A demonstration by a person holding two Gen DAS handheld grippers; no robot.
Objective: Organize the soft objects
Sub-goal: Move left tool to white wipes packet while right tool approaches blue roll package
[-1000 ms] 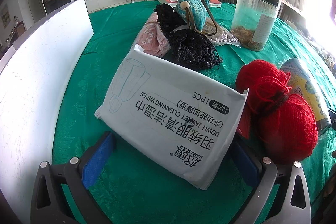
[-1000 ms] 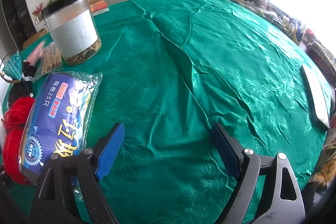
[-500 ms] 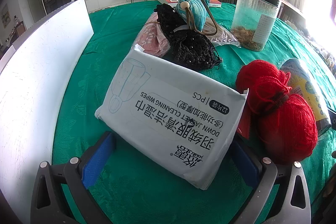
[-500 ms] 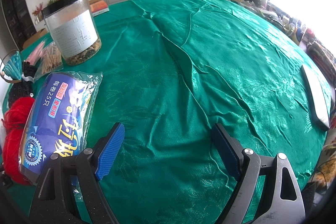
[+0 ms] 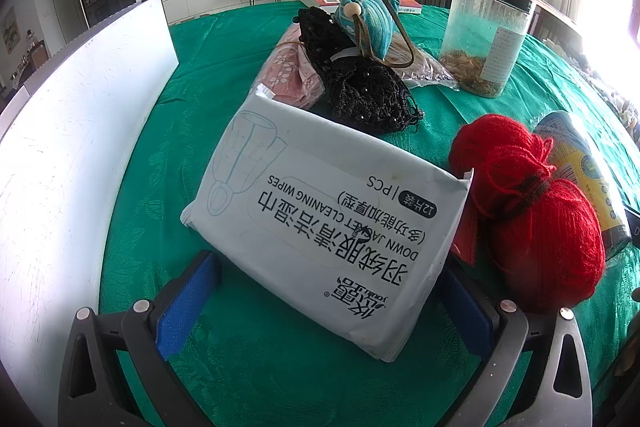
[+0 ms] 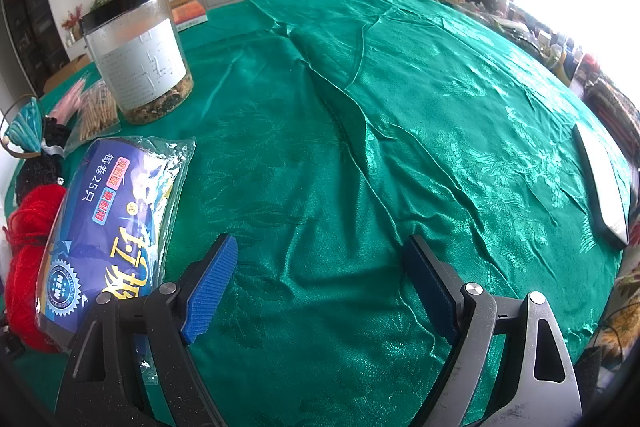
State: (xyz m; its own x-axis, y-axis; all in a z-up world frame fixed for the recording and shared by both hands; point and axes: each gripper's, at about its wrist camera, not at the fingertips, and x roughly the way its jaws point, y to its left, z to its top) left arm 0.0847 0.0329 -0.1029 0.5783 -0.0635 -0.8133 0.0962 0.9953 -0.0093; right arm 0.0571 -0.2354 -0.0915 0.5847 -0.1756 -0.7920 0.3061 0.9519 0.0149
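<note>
Lying flat, wipes pack (image 5: 320,227), long axis diagonal between left gripper (image 5: 326,301) fingers

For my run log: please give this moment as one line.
left gripper: open around pale grey wipes pack | right gripper: open over green tablecloth

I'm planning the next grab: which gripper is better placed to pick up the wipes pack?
Left. The left gripper is open with the wipes pack between its fingers. The right gripper is open over bare green tablecloth.

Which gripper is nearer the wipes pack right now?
Left. The left gripper straddles the wipes pack, open. The right gripper hangs open over bare green cloth, with no pack in its view.
</note>
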